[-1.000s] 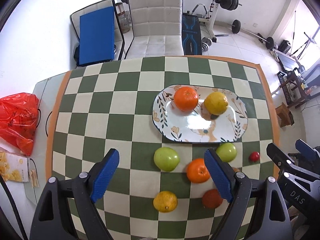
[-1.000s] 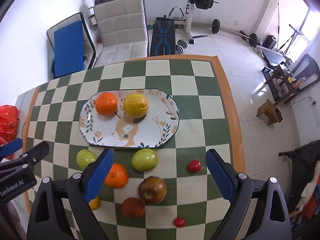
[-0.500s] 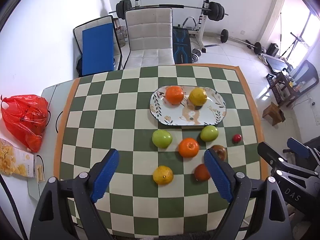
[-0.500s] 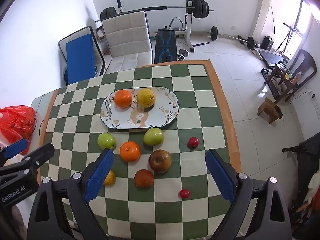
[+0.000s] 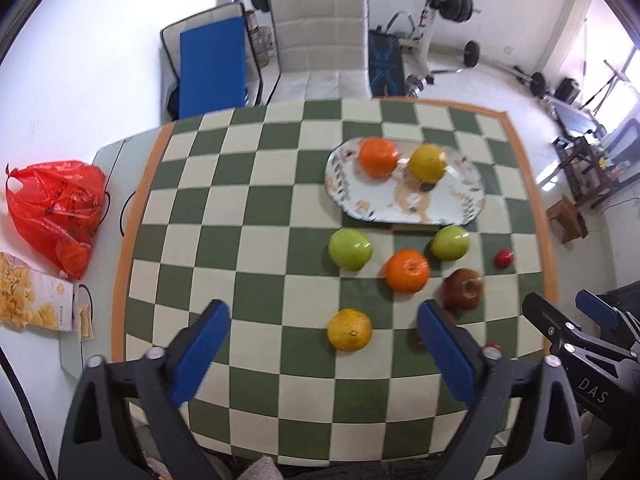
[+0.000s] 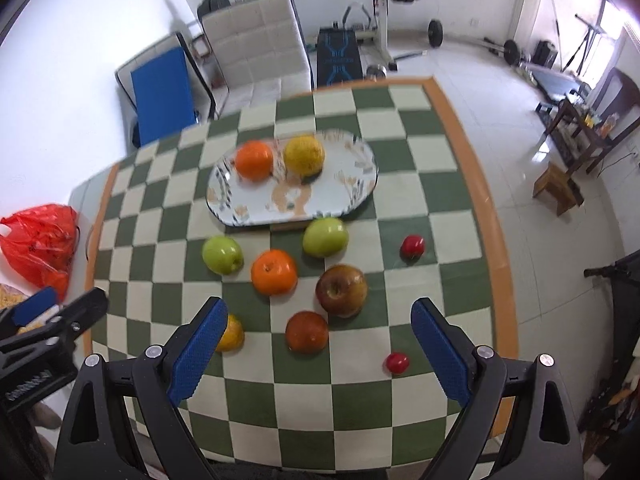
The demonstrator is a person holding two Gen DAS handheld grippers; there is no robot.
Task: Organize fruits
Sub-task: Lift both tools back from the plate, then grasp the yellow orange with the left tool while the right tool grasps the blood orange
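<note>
- Left wrist view: left claw (image 5: 322, 334) hangs above the near part of the desk (image 5: 248, 216), spread wide and holding nothing.
- Plate (image 5: 460, 208) lies toward the desk's far right; an orange (image 5: 377, 157) and a yellow citrus (image 5: 427, 163) sit on it, both blurred.
- Nearer than the plate, on the cloth: two green apples (image 5: 350, 249), another orange (image 5: 407, 271), a brownish apple (image 5: 462, 289) and a yellow-orange fruit (image 5: 349, 329).
- One dark red fruit (image 5: 418, 335) is mostly hidden behind the claw's right finger.
- Right wrist view: right claw (image 6: 316, 340) is also gaping and empty, nearer than the plate (image 6: 352, 196).
- Its left finger covers part of the yellow-orange fruit (image 6: 232, 334).
- Two small red fruits (image 6: 412, 245) lie right of the plate's near side; what kind is unclear.
</note>
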